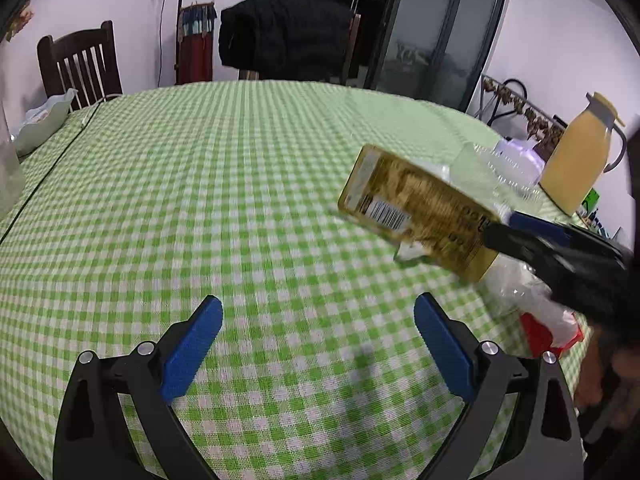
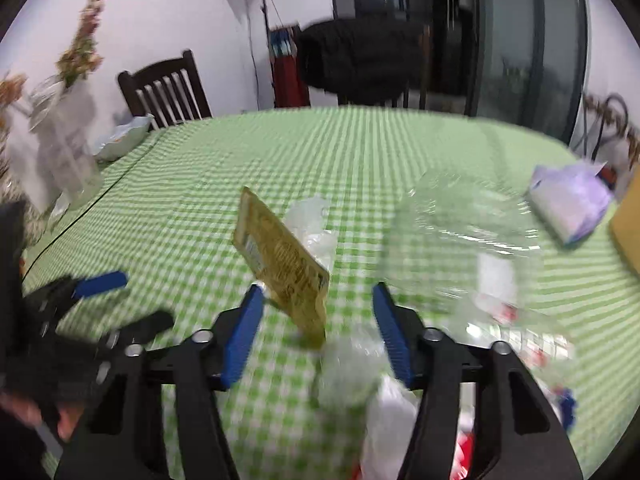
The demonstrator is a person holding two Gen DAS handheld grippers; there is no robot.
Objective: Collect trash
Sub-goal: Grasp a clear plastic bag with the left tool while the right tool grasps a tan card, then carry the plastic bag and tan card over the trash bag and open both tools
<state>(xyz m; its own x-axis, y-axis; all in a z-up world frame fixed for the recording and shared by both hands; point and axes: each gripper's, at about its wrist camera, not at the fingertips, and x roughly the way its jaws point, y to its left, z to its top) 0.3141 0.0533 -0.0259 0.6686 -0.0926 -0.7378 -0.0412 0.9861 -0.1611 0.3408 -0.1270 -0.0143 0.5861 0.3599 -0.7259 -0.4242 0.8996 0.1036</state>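
A flat gold packet [image 2: 280, 268] with a barcode stands tilted on its near end between the jaws of my right gripper [image 2: 318, 312]. Its edge is at the left pad and a gap shows at the right pad, so the jaws are open around it. In the left wrist view the gold packet [image 1: 416, 208] slants up from the right gripper [image 1: 516, 234], which reaches in from the right. My left gripper [image 1: 320, 344] is open and empty over the green checked tablecloth [image 1: 240, 200]. White plastic and a red wrapper [image 1: 548, 332] lie beside the packet.
A clear plastic container [image 2: 472, 216], a purple-white tissue pack [image 2: 568, 204] and a yellow jug [image 1: 576, 156] stand at the right. A glass vase [image 2: 64, 160] and a pale bowl [image 2: 124, 136] sit at the left edge. A dark chair [image 1: 80, 64] stands behind the table.
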